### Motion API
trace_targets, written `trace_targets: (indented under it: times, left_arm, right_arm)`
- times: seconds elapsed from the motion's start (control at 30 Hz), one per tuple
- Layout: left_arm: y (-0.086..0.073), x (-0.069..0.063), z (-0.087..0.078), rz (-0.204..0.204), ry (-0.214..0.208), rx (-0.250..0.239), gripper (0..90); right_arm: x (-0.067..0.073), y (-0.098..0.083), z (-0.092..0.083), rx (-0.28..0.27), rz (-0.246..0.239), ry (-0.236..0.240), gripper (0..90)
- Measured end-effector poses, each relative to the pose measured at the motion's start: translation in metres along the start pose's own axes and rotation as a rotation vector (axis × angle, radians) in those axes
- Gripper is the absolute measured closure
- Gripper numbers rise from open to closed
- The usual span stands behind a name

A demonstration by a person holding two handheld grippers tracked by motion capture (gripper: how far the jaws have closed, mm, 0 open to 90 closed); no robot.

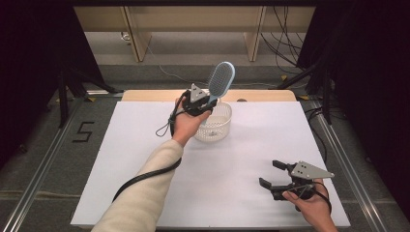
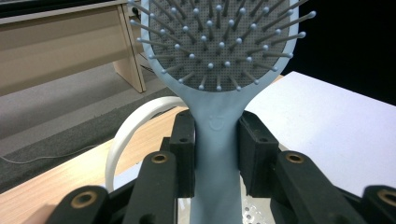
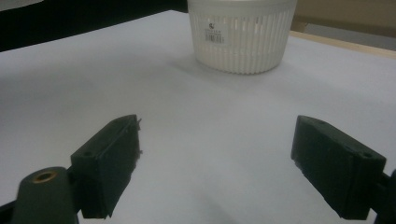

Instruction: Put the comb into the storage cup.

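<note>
A light blue hairbrush (image 1: pixel 220 79) with grey bristles stands upright in the air above a white slotted basket (image 1: pixel 218 126) at the table's far middle. My left gripper (image 1: pixel 200 105) is shut on the brush's handle; in the left gripper view both black pads clamp the handle (image 2: pixel 217 140) just below the bristled head (image 2: pixel 219 42). My right gripper (image 1: pixel 270 174) rests low near the table's front right, jaws wide open with nothing between them. In the right gripper view the basket (image 3: pixel 243 35) stands well ahead of its open fingers (image 3: pixel 109 158).
The white tabletop (image 1: pixel 145 159) has a wooden strip along its far edge (image 1: pixel 145 95). Beyond it stand desk legs (image 1: pixel 138 38) and loose cables (image 1: pixel 285 43) on the floor. A metal rail (image 1: pixel 43 159) runs along each side of the table.
</note>
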State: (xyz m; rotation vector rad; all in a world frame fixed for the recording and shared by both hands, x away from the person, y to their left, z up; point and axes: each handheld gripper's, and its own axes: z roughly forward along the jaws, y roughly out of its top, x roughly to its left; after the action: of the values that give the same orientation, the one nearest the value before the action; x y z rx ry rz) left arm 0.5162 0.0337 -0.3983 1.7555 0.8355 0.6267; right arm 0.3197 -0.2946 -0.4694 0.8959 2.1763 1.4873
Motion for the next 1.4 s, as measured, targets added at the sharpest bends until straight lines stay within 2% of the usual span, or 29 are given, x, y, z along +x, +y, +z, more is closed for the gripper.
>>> trace_targets:
  times: [0.87, 1.4]
  left_arm:
    - [-0.009, 0.001, 0.005, 0.004, -0.024, 0.005, 69.4]
    - [-0.016, 0.002, 0.007, 0.030, -0.039, 0.012, 69.4]
  right_arm:
    - [0.000, 0.000, 0.000, 0.003, -0.002, 0.002, 16.1]
    - [0.000, 0.000, 0.000, 0.002, -0.003, 0.002, 16.1]
